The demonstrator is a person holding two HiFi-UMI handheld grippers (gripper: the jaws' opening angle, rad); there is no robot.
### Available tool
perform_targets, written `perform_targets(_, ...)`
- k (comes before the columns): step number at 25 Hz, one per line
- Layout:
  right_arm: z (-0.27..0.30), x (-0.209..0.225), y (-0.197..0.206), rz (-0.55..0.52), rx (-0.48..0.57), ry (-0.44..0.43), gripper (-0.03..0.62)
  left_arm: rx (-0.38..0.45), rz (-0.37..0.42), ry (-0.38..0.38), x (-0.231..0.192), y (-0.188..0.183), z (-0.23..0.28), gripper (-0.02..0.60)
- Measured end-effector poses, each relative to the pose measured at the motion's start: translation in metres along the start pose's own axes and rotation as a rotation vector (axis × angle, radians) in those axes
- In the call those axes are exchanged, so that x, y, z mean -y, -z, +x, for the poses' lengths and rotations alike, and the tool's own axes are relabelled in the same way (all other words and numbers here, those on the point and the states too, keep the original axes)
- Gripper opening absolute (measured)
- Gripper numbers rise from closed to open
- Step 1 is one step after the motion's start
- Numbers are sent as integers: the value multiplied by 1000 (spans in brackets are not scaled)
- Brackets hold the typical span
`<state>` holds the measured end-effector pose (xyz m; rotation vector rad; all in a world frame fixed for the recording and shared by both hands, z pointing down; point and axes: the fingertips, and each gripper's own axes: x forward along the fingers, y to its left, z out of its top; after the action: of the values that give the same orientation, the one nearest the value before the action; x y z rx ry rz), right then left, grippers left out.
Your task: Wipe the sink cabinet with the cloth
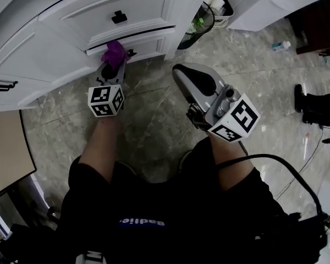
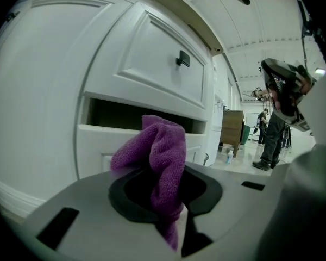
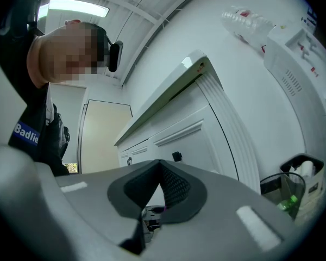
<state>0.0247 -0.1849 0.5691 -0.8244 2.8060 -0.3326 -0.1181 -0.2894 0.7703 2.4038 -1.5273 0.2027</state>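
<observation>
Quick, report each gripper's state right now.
Left gripper: closed on the purple cloth.
Right gripper: closed, nothing between its fingers.

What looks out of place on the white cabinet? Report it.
The white lower drawer stands ajar, a dark gap above its front, right behind the purple microfibre cloth clamped in the left gripper.

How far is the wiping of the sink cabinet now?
Done: the purple cloth is clamped in the left gripper. In hand: it is held up at the lower drawer of the white cabinet; contact is unclear. Left: no wiped area can be told, so the fronts probably remain. The right gripper is shut, empty.
</observation>
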Motion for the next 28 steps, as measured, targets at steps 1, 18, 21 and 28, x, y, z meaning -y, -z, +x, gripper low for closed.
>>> perform_targets(1,-2,0,0,0,-2,2,-6,-4,1,13,8,-1,4,87)
perform_targets(18,-37,15,-8,63,16,64,-6,-137,86,212,127,17,96,87)
perform_targets(21,-43,19,-6,72,10,79,-6,-162,110,233,137,26,107,87)
perform_targets(28,-40,12,-15,66,32,76,-6,-88,76,256,143,18,70,87)
